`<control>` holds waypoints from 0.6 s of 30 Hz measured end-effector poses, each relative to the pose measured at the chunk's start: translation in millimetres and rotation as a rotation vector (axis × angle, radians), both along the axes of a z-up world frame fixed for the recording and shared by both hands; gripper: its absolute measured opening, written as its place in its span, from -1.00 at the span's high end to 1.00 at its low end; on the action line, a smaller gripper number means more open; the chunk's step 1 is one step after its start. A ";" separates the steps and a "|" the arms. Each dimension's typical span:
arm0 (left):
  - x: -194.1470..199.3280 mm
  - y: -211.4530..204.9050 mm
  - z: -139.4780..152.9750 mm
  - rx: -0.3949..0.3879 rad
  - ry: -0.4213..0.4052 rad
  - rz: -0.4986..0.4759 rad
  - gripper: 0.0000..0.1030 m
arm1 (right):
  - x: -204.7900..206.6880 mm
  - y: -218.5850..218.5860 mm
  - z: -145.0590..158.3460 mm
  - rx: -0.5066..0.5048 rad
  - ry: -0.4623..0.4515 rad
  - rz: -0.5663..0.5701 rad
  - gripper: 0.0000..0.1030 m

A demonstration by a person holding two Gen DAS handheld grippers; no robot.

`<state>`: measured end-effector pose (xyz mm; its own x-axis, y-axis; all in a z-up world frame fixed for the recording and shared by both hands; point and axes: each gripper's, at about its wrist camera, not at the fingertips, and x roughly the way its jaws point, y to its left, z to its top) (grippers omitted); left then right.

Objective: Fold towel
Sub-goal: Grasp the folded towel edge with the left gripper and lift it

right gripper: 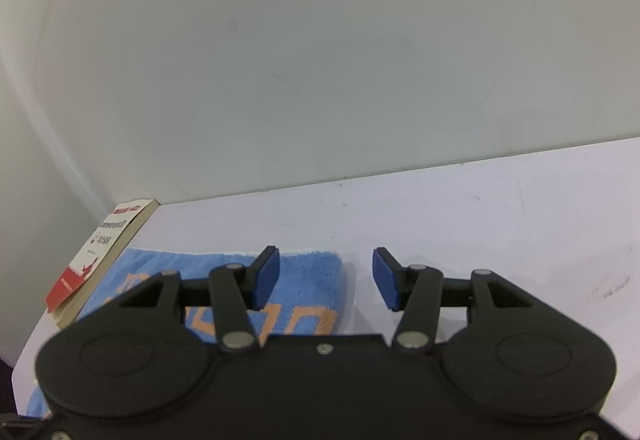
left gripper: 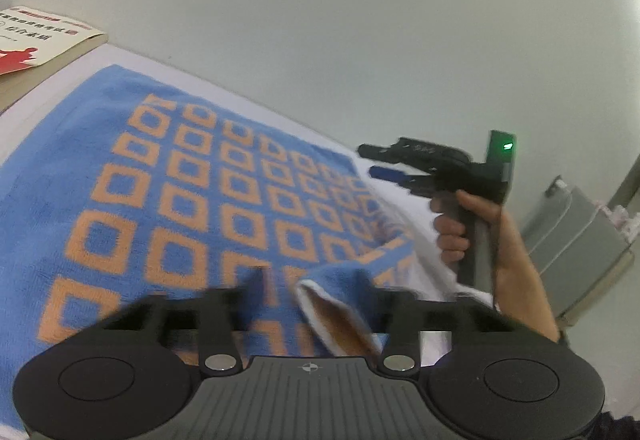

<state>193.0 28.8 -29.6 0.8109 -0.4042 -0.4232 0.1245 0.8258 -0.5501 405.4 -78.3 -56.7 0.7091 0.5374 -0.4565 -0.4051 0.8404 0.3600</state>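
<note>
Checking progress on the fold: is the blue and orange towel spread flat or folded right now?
Partly folded: the towel mostly lies flat on the table, but its near corner is turned over, showing the white underside.

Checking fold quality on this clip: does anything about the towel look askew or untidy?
Yes. The towel's near corner is curled up, pale underside showing, between the left gripper's open fingers rather than lying flat. The right gripper hovers open, holding nothing.

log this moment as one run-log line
left gripper: open, towel corner between jaws | right gripper: open, empty, over towel edge | book: beside towel
</note>
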 end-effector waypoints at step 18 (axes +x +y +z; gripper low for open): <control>-1.8 -64.8 -1.2 0.275 -0.061 -0.038 0.49 | -1.8 0.2 0.5 -0.007 -0.005 0.008 0.02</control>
